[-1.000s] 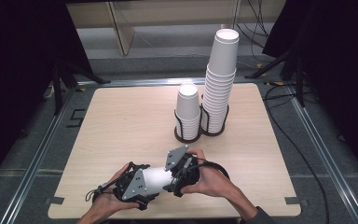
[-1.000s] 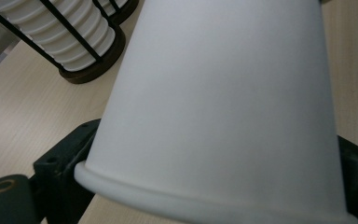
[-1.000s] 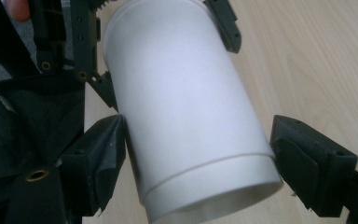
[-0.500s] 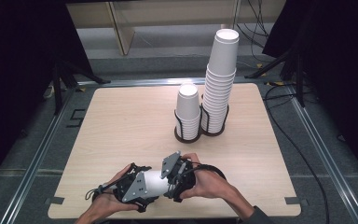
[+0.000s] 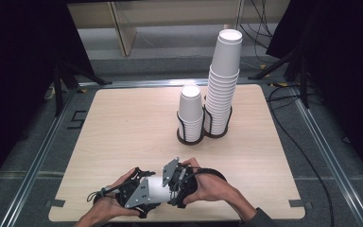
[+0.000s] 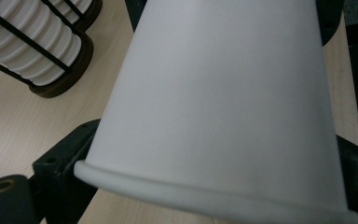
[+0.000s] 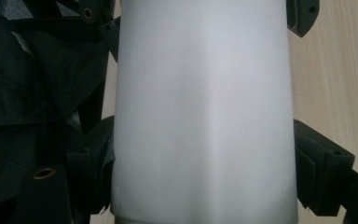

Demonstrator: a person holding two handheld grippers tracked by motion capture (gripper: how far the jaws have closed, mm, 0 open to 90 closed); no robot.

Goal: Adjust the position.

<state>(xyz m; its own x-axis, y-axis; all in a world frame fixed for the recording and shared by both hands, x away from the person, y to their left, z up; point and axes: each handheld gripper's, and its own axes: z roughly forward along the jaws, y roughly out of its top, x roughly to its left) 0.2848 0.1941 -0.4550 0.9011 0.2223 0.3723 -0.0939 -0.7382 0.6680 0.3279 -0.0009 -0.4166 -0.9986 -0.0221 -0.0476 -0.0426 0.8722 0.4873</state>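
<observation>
Low in the high view, just above the near edge of the table (image 5: 123, 123), the left gripper (image 5: 139, 191) and right gripper (image 5: 176, 182) meet on one white paper cup (image 5: 158, 188) lying sideways — each clamped on it, jaws flanking its wall. Bare tabletop spreads across the centre; the two cup stacks (image 5: 217, 94) in black holders stand upper right, well apart.

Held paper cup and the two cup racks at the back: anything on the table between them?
Nothing. In the high view bare wood runs from the cup to the short stack and tall stack.
</observation>
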